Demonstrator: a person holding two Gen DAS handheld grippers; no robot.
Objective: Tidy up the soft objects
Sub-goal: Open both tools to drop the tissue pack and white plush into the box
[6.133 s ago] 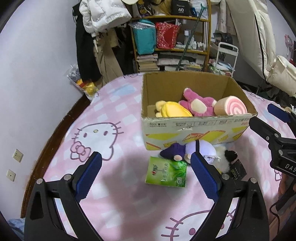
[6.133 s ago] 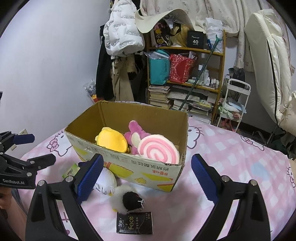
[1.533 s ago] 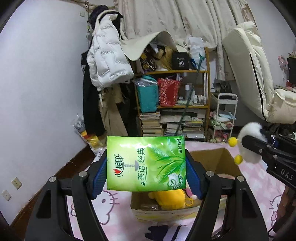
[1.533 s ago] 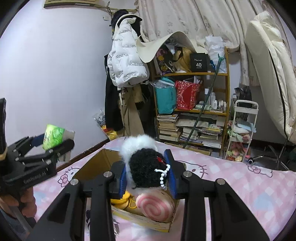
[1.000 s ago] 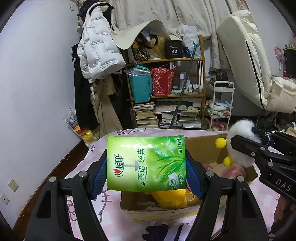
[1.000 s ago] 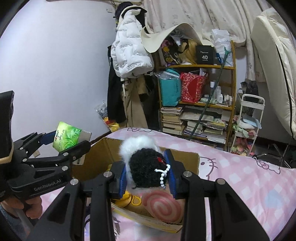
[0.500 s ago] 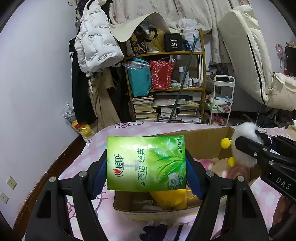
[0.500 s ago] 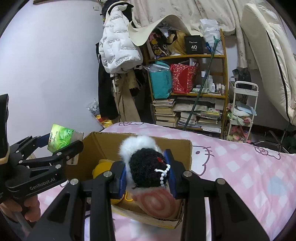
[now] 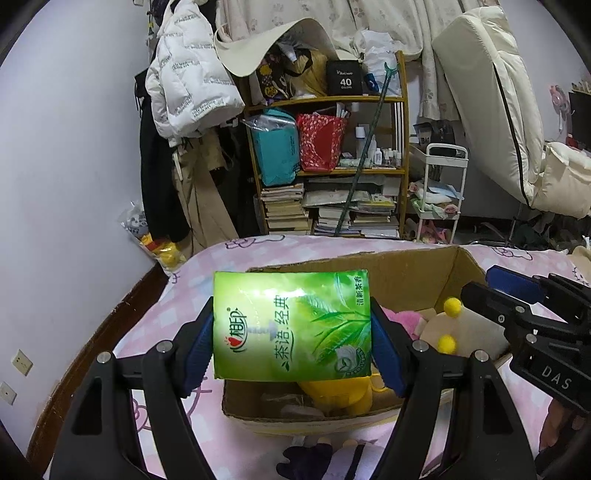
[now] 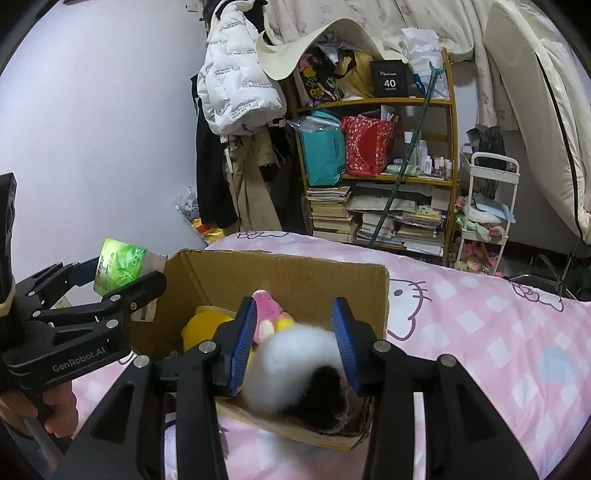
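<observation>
A lived-in bedroom in a home. A bed (image 10: 480, 332) covered with a pink cartoon-cat sheet fills the foreground. Behind it a wooden shelf (image 9: 332, 99) is crammed with stacked books (image 9: 284, 210), bags and bottles. A white puffer jacket (image 9: 188, 74) and dark coats hang by the wall, a curtain (image 10: 369, 18) above.

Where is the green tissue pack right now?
The green tissue pack is squeezed in the left gripper, in the air above the near left end of the cardboard box, over the yellow plush.
</observation>
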